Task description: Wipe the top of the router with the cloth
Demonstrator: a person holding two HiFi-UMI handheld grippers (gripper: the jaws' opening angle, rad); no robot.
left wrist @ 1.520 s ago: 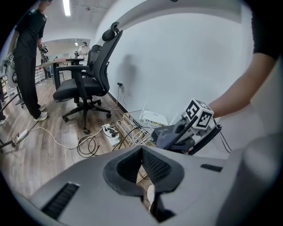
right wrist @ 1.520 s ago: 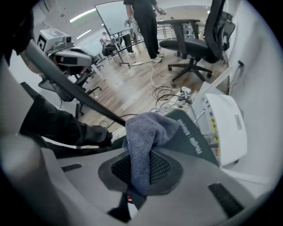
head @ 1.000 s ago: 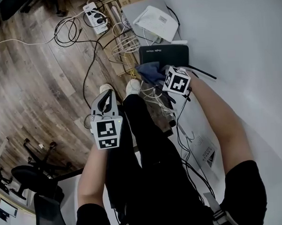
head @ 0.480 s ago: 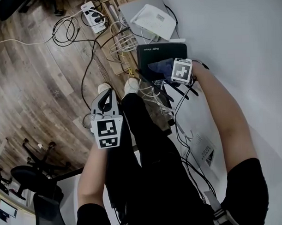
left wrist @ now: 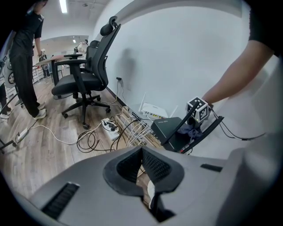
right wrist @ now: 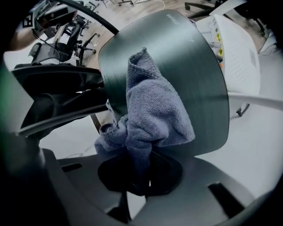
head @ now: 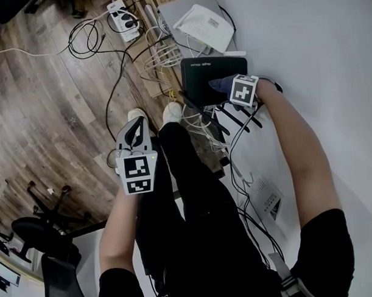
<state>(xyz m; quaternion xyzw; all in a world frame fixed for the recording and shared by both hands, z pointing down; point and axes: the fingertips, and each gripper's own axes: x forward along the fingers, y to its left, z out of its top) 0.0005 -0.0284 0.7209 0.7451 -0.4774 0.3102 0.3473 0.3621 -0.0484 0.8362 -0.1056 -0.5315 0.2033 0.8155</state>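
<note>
A black flat router with thin antennas lies on the white surface; its brushed dark top fills the right gripper view. My right gripper is shut on a blue-grey cloth, which is draped on the router's top near its front right edge. The same cloth shows as a dark bunch just left of the marker cube. My left gripper hangs over the wooden floor beside the person's legs, well left of the router, its jaws closed with nothing between them.
A white router sits on a grey box behind the black one. Network cables, a power strip and loose cords lie on the wooden floor. A white adapter and cables lie on the white surface. An office chair stands further off.
My right gripper has carried the cloth from the router's front left corner up onto its top and rightwards. The left gripper has barely moved.
</note>
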